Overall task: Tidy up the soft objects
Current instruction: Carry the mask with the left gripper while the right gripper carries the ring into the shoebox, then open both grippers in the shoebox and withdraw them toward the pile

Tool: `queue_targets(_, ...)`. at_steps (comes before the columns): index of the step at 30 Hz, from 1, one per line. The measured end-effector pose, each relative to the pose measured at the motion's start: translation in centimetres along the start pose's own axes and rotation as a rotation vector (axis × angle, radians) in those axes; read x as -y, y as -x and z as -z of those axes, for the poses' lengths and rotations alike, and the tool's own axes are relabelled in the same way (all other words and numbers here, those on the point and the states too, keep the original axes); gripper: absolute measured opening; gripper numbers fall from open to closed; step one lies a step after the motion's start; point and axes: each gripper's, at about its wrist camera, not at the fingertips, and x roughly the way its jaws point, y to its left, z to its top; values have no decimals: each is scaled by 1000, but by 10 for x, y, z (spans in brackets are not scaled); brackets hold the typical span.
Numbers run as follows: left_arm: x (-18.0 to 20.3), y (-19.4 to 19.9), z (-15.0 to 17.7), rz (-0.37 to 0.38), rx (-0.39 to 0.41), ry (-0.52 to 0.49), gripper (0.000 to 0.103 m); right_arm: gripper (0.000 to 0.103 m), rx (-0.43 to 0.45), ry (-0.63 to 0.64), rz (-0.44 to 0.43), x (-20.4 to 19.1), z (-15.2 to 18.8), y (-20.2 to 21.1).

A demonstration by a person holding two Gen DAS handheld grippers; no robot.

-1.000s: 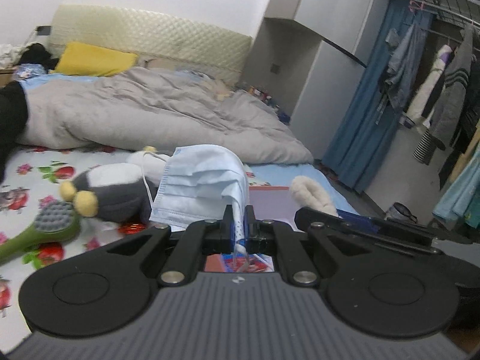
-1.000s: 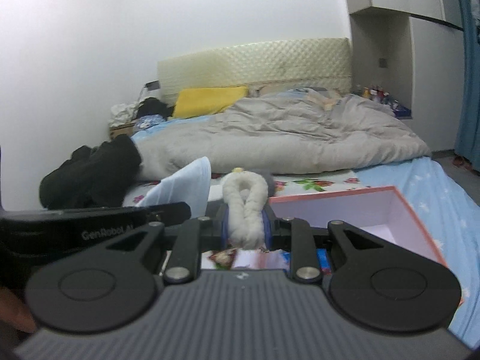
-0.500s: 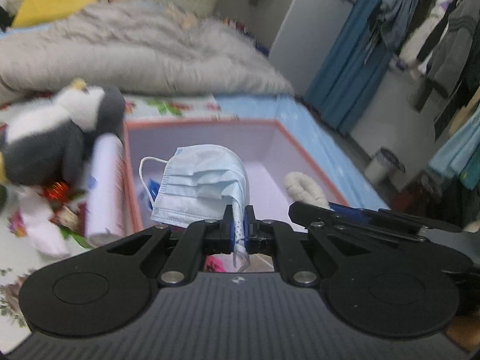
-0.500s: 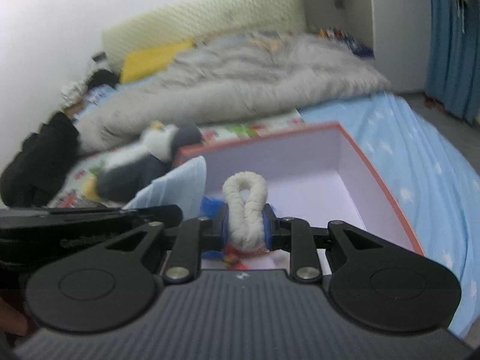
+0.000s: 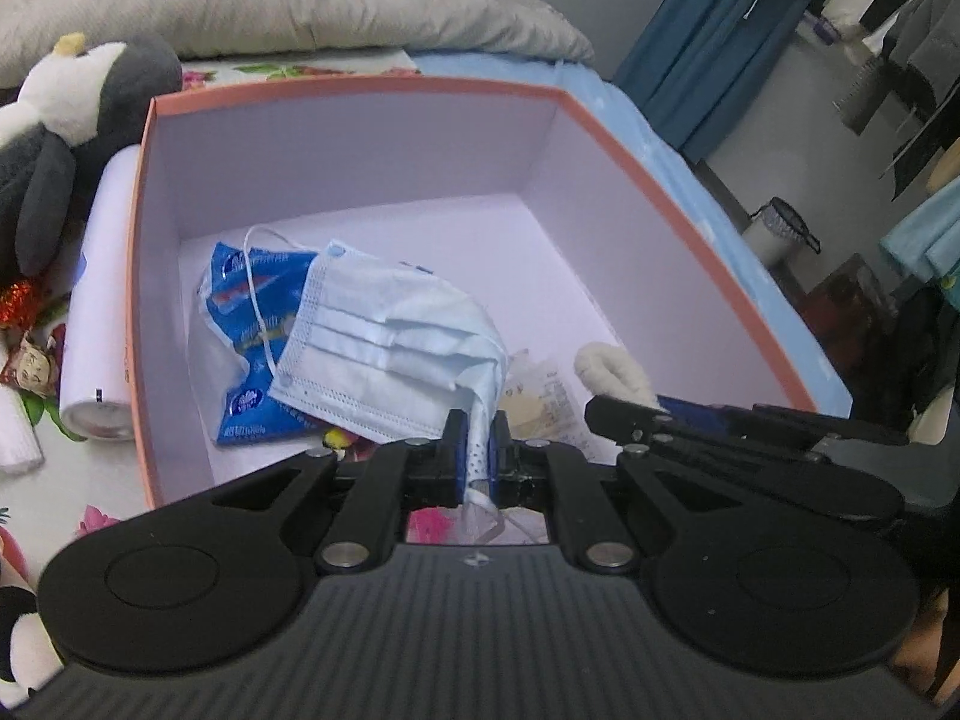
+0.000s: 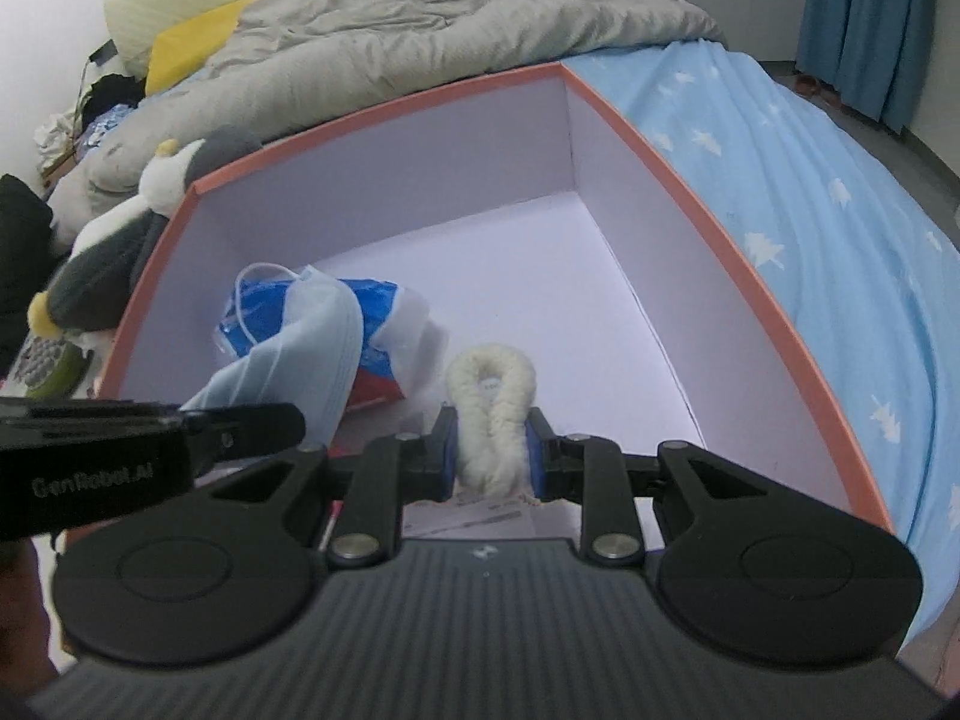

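While both claws hang over the open pink box [image 5: 636, 162], each is clamped on something soft. Nearest in the left wrist view, the left gripper [image 5: 474, 450] pinches one edge of a pale blue face mask [image 5: 390, 354], whose pleated body fans out toward ten o'clock above the box floor. Just beyond it lies a blue tissue packet [image 5: 252, 324] with an ear loop draped across it. At two o'clock the right gripper [image 5: 648, 414] enters side-on, a tuft of its cream load showing above it.

The right wrist view shows that load fully: the right gripper [image 6: 492, 450] squeezes a cream fleecy loop [image 6: 492, 396] standing upright between its pads, above papers on the box floor. The left gripper [image 6: 240, 420] appears there at nine o'clock as a black bar, with the face mask [image 6: 300, 360] hanging folded ahead of it and the tissue packet [image 6: 372, 312] behind.

Only the left view shows a white cylinder [image 5: 102, 300] lying against the box's outer wall at nine o'clock. A grey and white plush penguin [image 5: 72, 114] sits at ten o'clock in both views. Farther off lies a grey duvet [image 6: 420, 24], and only the right view reveals a yellow pillow [image 6: 192, 42] at eleven o'clock.
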Motion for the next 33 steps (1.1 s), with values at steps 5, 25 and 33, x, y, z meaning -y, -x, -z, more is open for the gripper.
queue_targets(5, -1, 6, 0, -11, -4, -1, 41, 42, -1, -8, -8, 1, 0, -2)
queue_targets(25, 31, 183, 35, -2, 266, -103, 56, 48, 220, -10, -63, -32, 7, 128)
queue_targets(33, 27, 251, 74, -16, 341, -106, 56, 48, 304, 34, -84, -66, 30, 184)
